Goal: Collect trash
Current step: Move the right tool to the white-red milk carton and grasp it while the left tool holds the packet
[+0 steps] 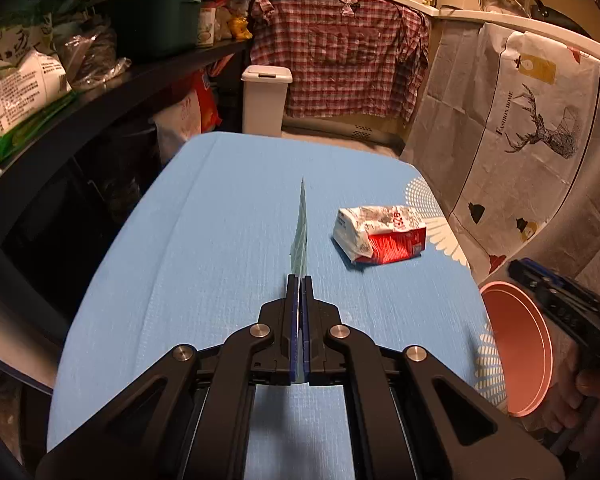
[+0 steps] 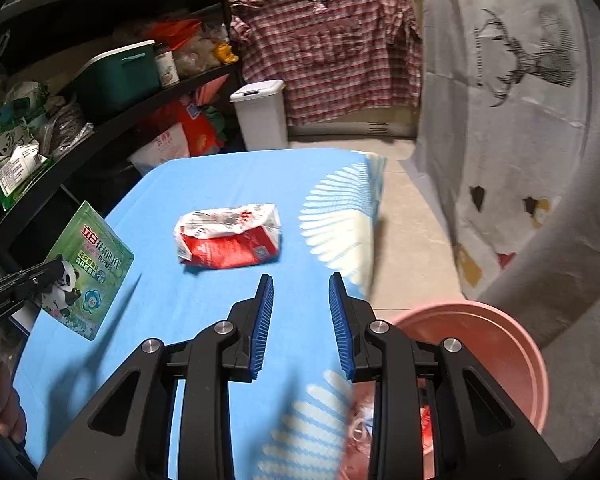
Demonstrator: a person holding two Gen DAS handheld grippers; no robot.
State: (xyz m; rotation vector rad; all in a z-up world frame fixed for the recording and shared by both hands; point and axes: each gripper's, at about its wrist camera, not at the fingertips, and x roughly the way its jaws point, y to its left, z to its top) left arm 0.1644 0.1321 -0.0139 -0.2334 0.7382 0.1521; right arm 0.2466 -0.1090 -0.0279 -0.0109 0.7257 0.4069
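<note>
- The green packet (image 2: 85,276) is pinched edge-on in the closed left gripper (image 1: 300,280), held above the blue table (image 1: 188,240).
- The right gripper (image 2: 301,280) is held wide and empty.
- The packet is best carried right, over the pink bin (image 2: 496,344) beside the table, then released.
- The crumpled red-white pack (image 2: 228,236) lies farther out.

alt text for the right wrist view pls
The open right tool hovers over a blue table, aimed at a crumpled red-and-white packet. The left tool grips a green panda packet; a pink bin sits lower right.
</note>
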